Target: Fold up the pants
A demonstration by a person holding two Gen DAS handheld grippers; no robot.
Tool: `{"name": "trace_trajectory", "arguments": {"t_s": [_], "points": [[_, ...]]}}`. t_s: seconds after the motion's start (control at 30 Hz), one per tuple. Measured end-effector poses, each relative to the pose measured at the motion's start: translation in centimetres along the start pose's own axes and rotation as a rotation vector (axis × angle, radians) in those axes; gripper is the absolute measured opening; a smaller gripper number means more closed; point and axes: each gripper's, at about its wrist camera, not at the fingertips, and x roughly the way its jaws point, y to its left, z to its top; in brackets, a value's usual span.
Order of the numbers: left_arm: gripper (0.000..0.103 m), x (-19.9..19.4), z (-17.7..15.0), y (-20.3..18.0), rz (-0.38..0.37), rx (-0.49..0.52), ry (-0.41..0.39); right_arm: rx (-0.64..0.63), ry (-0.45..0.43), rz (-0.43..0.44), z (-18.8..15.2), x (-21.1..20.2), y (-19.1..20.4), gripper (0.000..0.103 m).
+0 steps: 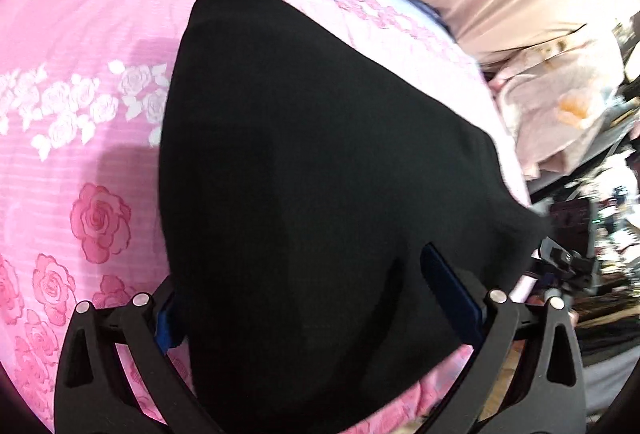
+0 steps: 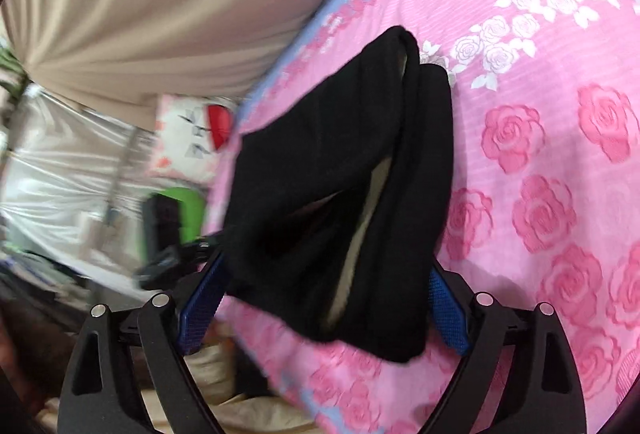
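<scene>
The black pants are found lying on the pink rose-patterned bedspread of a bed, gathered into a compact folded bundle near the bed's edge. In the right wrist view the bundle shows at least 2 stacked layers, with a pale lining exposed along the open edges.

Left tongs: the jaws are seen spread wide on either side of the bundle's near end. Cloth lies between them, but the blue pads are not seen to pinch it; the state is judged released.

Right tongs: the jaws stand wide apart, with the bundle's near corner draped between and over them. No pinch is visible, and the state is judged released.

Step in hand: a fold appears to have been laid down and let go. The task is judged well advanced, though the layers in the right wrist view are uneven and gape open.

Next move: either a final fold or a tidying of the edges is called for. Fresh grips on the near corners would be needed, with all layers taken together so that the stack is not pulled apart. Both views are blurred at the margins, so exact edge alignment cannot be told.
</scene>
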Motion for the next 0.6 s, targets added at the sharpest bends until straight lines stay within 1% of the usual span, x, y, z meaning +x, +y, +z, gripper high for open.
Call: {"name": "trace_trajectory", "arguments": {"t_s": [0.07,0.1,0.17,0.27,0.4,0.43,0.47,0.5,0.53,0.57,0.6], "points": [[0.098,-0.3,-0.2,0.7,-0.058,-0.011,0.000,0.044,0.001,0.058,0.1,-0.7,-0.7,0.089],[0.098,-0.3,-0.1,0.9,-0.074,-0.021,0.000,0.051,0.007,0.064,0.3,-0.6,-0.8,0.089],[0.098,-0.3,0.1,1.0,-0.080,-0.040,0.001,0.068,0.022,0.062,0.9,-0.1,-0.8,0.089],[0.098,0.2,0.5,0.2,-0.050,-0.031,0.003,0.051,0.053,0.016,2.0,1.6,-0.2,0.090],[0.098,1.6,1.2,-1.8,0.030,0.023,0.002,-0.002,0.062,-0.017,2.6,3.9,1.0,0.089],[0.098,1.9,1.3,-2.1,0.046,0.038,-0.002,-0.011,0.056,-0.023,2.7,4.2,1.2,0.084],[0.097,2.2,1.4,-2.5,0.066,0.053,-0.007,-0.013,0.044,-0.033,2.6,4.3,1.3,0.076],[0.085,2.3,1.5,-2.7,0.092,0.059,-0.013,-0.017,0.029,-0.072,2.6,4.4,1.3,0.051],[0.077,2.1,1.6,-3.0,0.132,0.063,-0.023,-0.025,0.016,-0.109,2.4,4.4,1.4,0.043],[0.064,1.8,1.7,-3.0,0.130,0.059,-0.031,-0.028,0.002,-0.124,2.3,4.2,1.6,0.041],[0.053,1.3,1.7,-3.0,0.122,0.051,-0.038,-0.036,-0.016,-0.141,2.0,3.9,1.9,0.039]]}}
